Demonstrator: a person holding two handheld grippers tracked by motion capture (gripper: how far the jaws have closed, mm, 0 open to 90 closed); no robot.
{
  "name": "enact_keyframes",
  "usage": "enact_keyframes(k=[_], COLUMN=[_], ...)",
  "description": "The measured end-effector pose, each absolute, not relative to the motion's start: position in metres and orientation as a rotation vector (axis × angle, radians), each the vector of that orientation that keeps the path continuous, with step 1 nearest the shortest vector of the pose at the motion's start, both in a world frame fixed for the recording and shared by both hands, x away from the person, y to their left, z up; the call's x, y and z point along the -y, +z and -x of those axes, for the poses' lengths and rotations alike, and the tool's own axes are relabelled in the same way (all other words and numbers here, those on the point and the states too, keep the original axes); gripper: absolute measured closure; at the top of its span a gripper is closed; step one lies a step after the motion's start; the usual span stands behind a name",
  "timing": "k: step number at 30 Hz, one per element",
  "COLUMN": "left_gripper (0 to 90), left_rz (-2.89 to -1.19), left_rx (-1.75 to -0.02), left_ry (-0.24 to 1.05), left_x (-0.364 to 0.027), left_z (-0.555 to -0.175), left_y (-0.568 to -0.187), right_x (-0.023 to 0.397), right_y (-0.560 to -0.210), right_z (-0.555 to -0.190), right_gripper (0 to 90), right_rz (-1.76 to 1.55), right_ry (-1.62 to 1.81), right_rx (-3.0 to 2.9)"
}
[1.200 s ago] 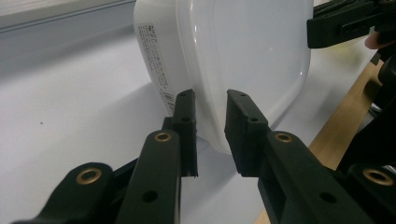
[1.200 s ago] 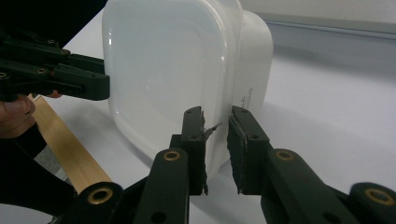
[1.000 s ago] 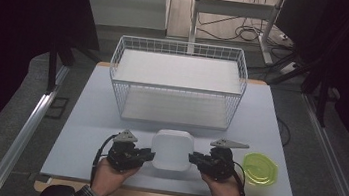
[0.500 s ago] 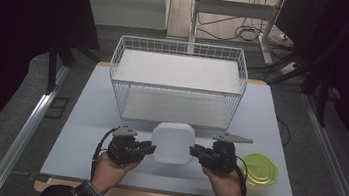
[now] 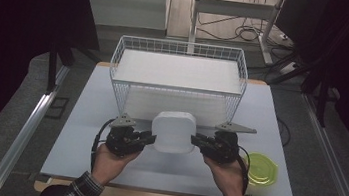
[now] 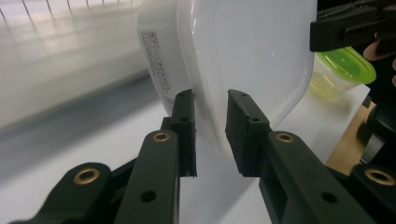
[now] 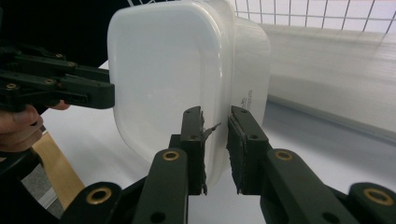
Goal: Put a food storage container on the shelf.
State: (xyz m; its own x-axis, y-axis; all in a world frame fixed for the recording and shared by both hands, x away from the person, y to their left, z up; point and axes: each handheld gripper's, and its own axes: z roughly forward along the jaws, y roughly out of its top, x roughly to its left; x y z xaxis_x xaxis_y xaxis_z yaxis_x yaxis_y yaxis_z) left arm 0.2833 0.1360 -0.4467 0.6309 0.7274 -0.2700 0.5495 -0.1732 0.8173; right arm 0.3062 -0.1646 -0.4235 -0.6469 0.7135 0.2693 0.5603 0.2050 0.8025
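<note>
Both grippers have the white lidded container (image 5: 174,131) by its rim. The left gripper (image 5: 143,137) has its fingers (image 6: 184,122) clamped on the container's left edge, and the right gripper (image 5: 198,140) has its fingers (image 7: 243,135) clamped on the right edge.

Change since a second ago: the container sat flat on the desk (image 5: 82,132). It is now off the surface and sits higher in the high view, closer to the front wall of the wire basket (image 5: 177,78). Grip looks unchanged on both sides.

My read is that the lift has begun and the basket is the likely target. The container must clear the basket's rim. The green-lidded tub (image 5: 261,168) is untouched at the right.
</note>
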Motion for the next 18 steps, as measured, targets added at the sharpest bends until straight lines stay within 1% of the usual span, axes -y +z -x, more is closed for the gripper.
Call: enact_keyframes(k=[10,18], left_gripper=[73.2,73.2], left_rz=[-1.831,-1.803], left_rx=[-0.993,-0.983], left_ry=[0.263,0.284], left_x=[-0.139,-0.141], left_z=[-0.294,-0.301], left_y=[-0.422,-0.408], right_x=[0.165,0.162], right_y=[-0.409,-0.388], right_z=[-0.315,-0.322], right_gripper=[76.8,77.1], right_rz=[-1.226,-1.178], right_ry=[1.471,1.498], right_rx=[-2.274,-2.239])
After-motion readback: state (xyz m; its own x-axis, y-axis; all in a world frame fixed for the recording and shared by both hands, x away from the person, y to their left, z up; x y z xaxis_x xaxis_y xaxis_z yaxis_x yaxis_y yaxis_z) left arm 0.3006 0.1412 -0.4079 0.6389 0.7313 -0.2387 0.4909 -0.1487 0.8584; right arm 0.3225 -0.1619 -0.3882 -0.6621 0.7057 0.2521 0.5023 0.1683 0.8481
